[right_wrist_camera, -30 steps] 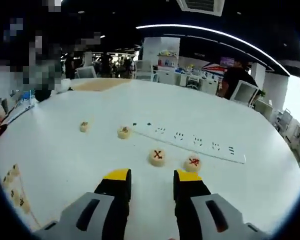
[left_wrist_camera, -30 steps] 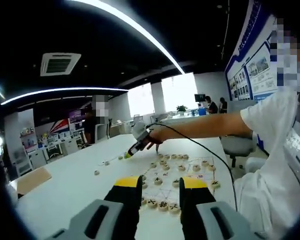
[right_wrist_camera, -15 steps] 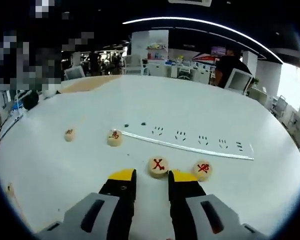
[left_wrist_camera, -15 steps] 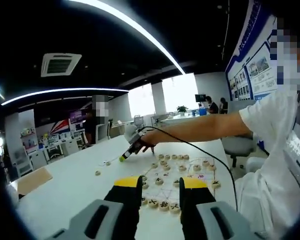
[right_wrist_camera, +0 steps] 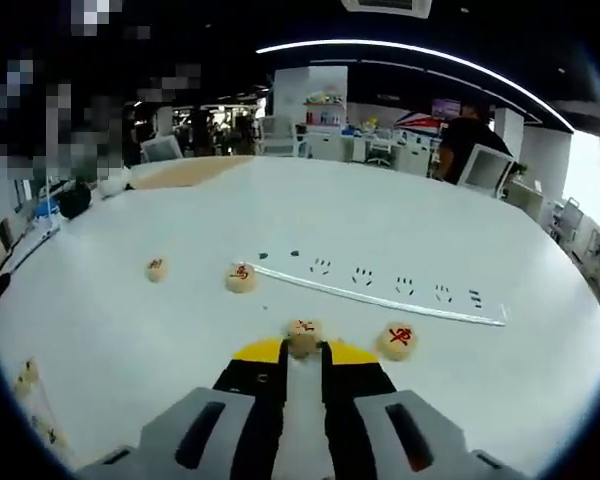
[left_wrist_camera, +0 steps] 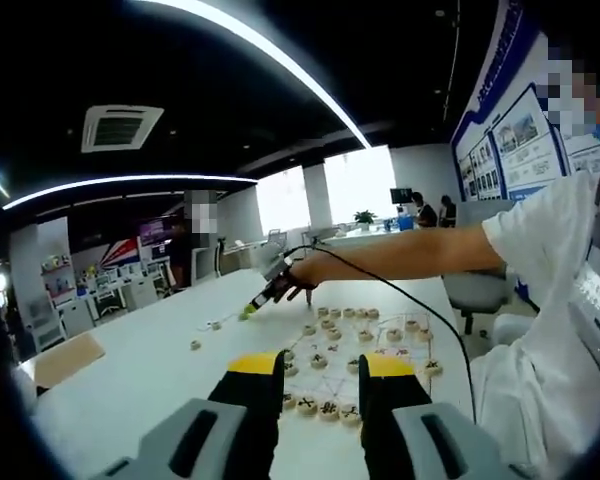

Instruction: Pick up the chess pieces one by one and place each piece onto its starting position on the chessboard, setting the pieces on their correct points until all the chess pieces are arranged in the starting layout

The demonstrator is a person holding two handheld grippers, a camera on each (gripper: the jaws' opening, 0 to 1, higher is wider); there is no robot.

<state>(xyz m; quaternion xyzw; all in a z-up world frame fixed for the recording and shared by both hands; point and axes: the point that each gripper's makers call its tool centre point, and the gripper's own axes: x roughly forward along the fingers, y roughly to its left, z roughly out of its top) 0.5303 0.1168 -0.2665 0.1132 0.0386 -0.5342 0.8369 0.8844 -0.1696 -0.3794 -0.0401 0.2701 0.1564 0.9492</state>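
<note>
My right gripper point(right_wrist_camera: 302, 352) is shut on a round cream chess piece point(right_wrist_camera: 302, 336) with a red mark, low over the white table point(right_wrist_camera: 450, 230). Three more loose pieces lie close: one point(right_wrist_camera: 396, 340) just right of the jaws, one point(right_wrist_camera: 241, 277) ahead to the left, and one point(right_wrist_camera: 156, 268) further left. In the left gripper view, the chessboard point(left_wrist_camera: 400, 352) carries several pieces beyond my left gripper point(left_wrist_camera: 322, 378), which stands open with nothing in it. A person's hand holds the right gripper point(left_wrist_camera: 250, 311) down on the table past the board's far left corner.
A flush socket strip point(right_wrist_camera: 380, 292) runs across the table beyond the loose pieces. Two stray pieces point(left_wrist_camera: 193, 345) lie left of the board. A person's arm and cable point(left_wrist_camera: 410, 300) reach over the board. Office chairs and desks stand far behind.
My right gripper has moved forward to the red-marked piece and shut on it. The left gripper has stayed put and open.
</note>
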